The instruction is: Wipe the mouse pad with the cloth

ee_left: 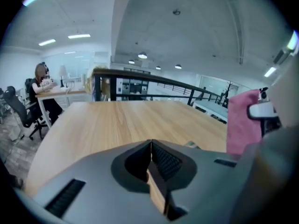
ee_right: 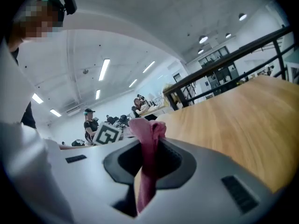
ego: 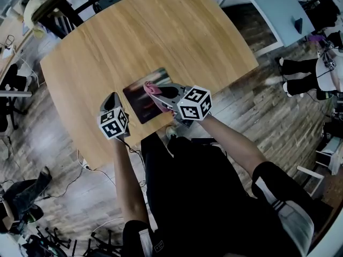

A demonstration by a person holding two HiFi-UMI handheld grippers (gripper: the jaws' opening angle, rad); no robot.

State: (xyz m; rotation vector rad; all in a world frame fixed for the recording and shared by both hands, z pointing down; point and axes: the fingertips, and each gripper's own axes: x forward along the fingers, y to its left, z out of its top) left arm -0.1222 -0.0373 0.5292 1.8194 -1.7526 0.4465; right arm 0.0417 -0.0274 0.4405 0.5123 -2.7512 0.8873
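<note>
A dark mouse pad [ego: 140, 101] with a printed picture lies near the front edge of the round wooden table [ego: 144, 42]. My right gripper [ego: 154, 89] is over the pad's right part, shut on a pink cloth [ego: 148, 87]; the same cloth [ee_right: 147, 148] hangs pinched between its jaws in the right gripper view. My left gripper [ego: 111, 97] sits just left of the pad, shut with nothing between its jaws [ee_left: 150, 146]. In the left gripper view the pink cloth [ee_left: 243, 120] shows at the right.
The table's front edge [ego: 115, 154] runs close below both grippers. A black railing [ee_left: 154, 85] stands beyond the far side of the table. People sit at desks [ee_left: 44, 85] in the background. Wooden floor with cables [ego: 64, 181] surrounds the table.
</note>
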